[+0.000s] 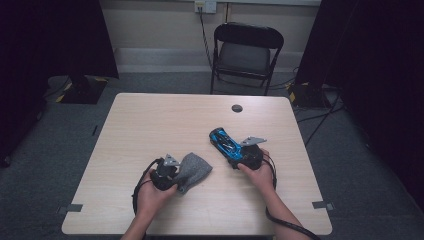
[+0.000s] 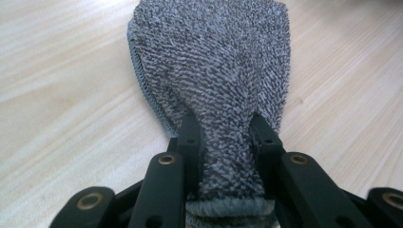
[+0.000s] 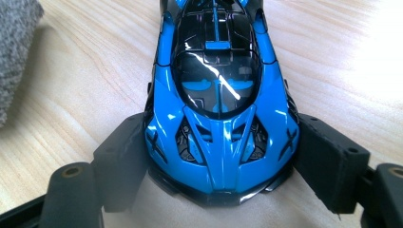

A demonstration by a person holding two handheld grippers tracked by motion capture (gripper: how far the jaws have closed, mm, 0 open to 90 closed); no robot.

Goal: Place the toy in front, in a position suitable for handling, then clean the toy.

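With cloth [image 1: 195, 170] pinched in left gripper [image 1: 176, 176] and car [image 1: 226, 144] clamped in right gripper [image 1: 239, 161], work in hand judged as wiping car with cloth.

Left gripper: jaws drawn narrow on bunched near edge of cloth; rest of cloth fans out ahead of jaws across table [image 1: 165, 115], as seen in left gripper view [image 2: 214, 71].

Right gripper: jaws held wide, pads pressed on both flanks of car at one end [image 3: 218, 118]. Car near table centre-right, long axis running away from right hand, up and to left in high view.

Key relation: cloth just left of car, near but apart; free end of cloth pointed toward car. Left hand nearer cloth side, so carry cloth rightward and onto roof, then stroke along long axis. Keep right clamp firm to stop car rolling.
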